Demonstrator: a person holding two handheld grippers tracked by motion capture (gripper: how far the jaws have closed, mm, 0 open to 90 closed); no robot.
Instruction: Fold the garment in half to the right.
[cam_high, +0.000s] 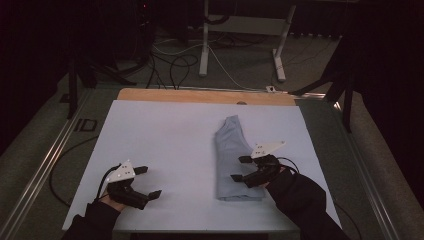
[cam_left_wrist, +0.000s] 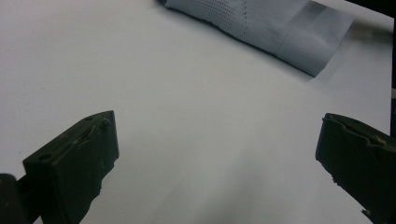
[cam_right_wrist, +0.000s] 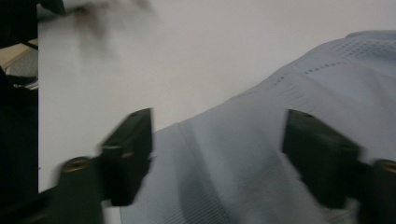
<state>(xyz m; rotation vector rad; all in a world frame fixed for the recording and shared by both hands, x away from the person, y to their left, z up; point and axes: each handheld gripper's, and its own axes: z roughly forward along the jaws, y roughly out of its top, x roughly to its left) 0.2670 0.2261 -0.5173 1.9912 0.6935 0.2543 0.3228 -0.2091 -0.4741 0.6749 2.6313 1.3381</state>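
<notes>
A folded pale blue garment (cam_high: 232, 157) lies lengthwise right of the middle of the white sheet (cam_high: 165, 145). My right gripper (cam_high: 240, 168) hovers over the garment's near right part, jaws open and apart, with no cloth pinched between them. In the right gripper view the knitted cloth (cam_right_wrist: 261, 154) spreads below the two black fingers (cam_right_wrist: 130, 149). My left gripper (cam_high: 148, 181) rests open at the sheet's near left corner, well away from the garment. The left gripper view looks across bare sheet (cam_left_wrist: 196, 121) to the garment's end (cam_left_wrist: 280, 28), far beyond its fingertips (cam_left_wrist: 93, 149).
The white sheet covers a wooden tabletop (cam_high: 200, 95) whose far edge shows. Beyond the table stand white desk legs (cam_high: 204, 40) and loose cables (cam_high: 175, 65) on the floor. Metal rails (cam_high: 45, 160) run along both sides of the table.
</notes>
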